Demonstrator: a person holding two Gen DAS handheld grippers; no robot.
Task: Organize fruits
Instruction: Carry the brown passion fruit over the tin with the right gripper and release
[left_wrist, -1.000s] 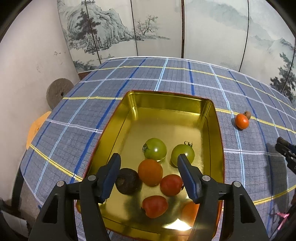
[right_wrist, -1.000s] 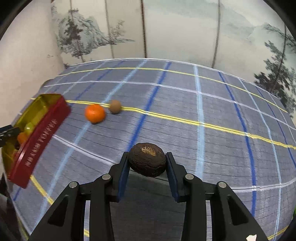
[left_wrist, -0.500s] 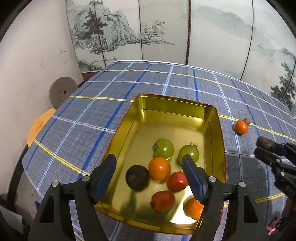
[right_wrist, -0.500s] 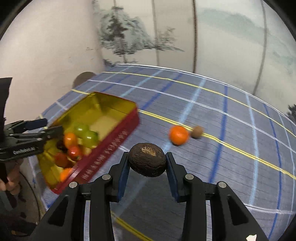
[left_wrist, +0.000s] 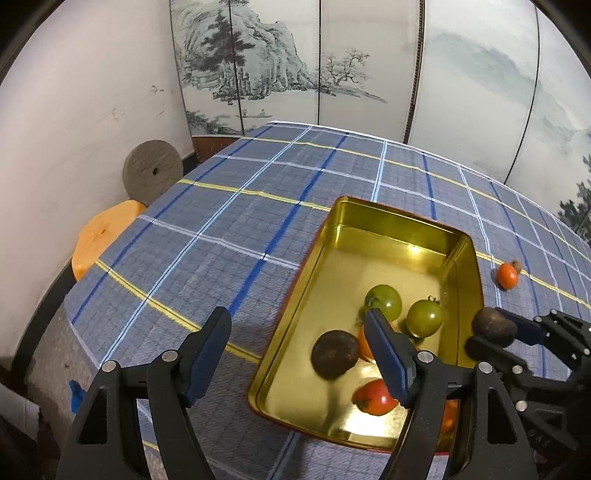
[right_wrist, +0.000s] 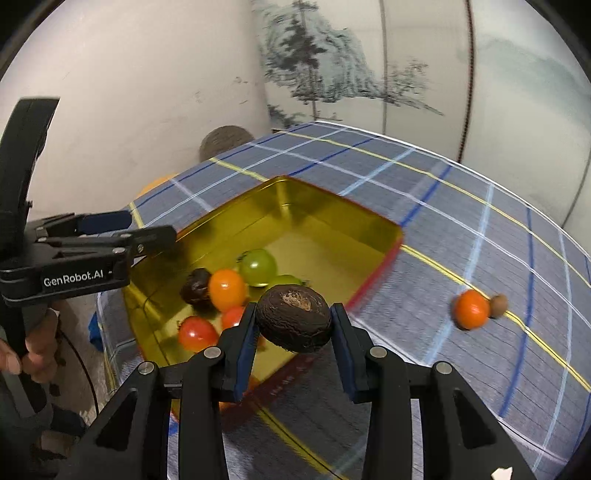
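Right tongs (right_wrist: 293, 326) clenched across the middle of a wrinkled dark fruit (right_wrist: 293, 319), seemingly light and firm-shelled, poised beside the gold tin's (left_wrist: 469, 258) near rim; left tongs (left_wrist: 299, 354) released.

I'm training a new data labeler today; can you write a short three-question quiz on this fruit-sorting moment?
1. True or false: the left gripper holds a fruit.
2. What is clamped in the right gripper?
A) green tomato
B) dark brown fruit
C) orange
3. Which fruits lie on the tablecloth outside the gold tin?

Key:
1. False; its jaws are open and empty.
2. B
3. A small orange fruit touching a small brown fruit.
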